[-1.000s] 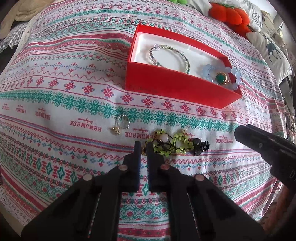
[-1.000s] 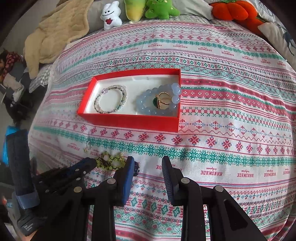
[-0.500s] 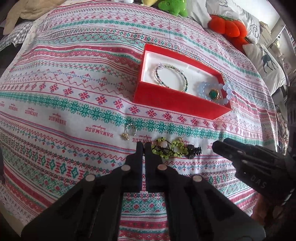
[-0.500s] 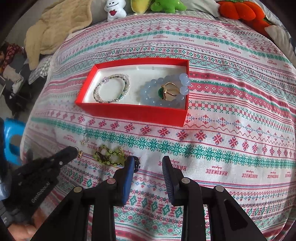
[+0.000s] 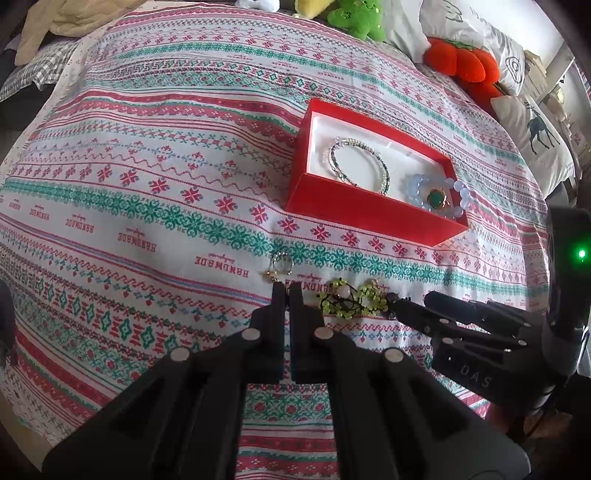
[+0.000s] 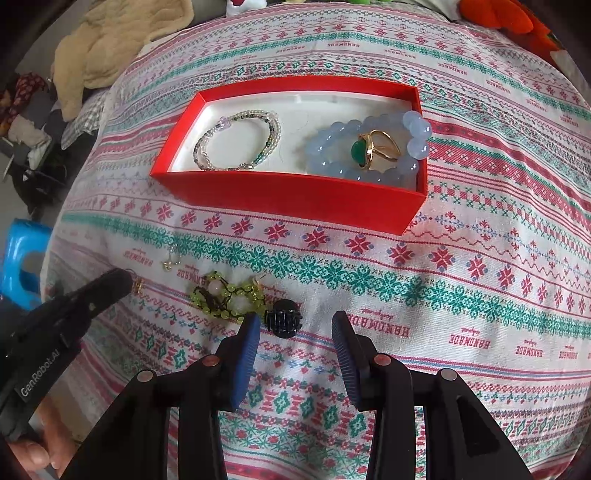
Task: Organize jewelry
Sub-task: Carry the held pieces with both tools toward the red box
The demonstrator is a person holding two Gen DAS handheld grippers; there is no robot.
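Note:
A red box [image 6: 288, 195] [image 5: 369, 214] on the patterned bedspread holds a thin beaded bracelet [image 6: 236, 142] and a blue bead bracelet [image 6: 369, 147] with a green-stone ring inside it. In front of it lie a green bead bracelet [image 6: 229, 297] [image 5: 351, 299], a black hair claw clip [image 6: 282, 319] and a small earring [image 6: 170, 258] [image 5: 280, 266]. My right gripper [image 6: 295, 320] points down, its jaws opening, with the clip between the tips and untouched. My left gripper [image 5: 287, 291] is shut just below the earring. A small gold piece [image 6: 137, 284] sits at its tip; I cannot tell whether it is pinched.
Plush toys [image 5: 354, 18] and pillows [image 5: 535, 136] line the far end of the bed. A beige blanket [image 6: 110, 48] hangs at the left corner, and a blue stool [image 6: 22, 266] stands beside the bed. A person's hand [image 6: 37, 454] holds the left gripper.
The right gripper has come down closer to the hair clip and its jaws have spread wider. The left gripper has drawn back a little from the jewelry and stays shut.

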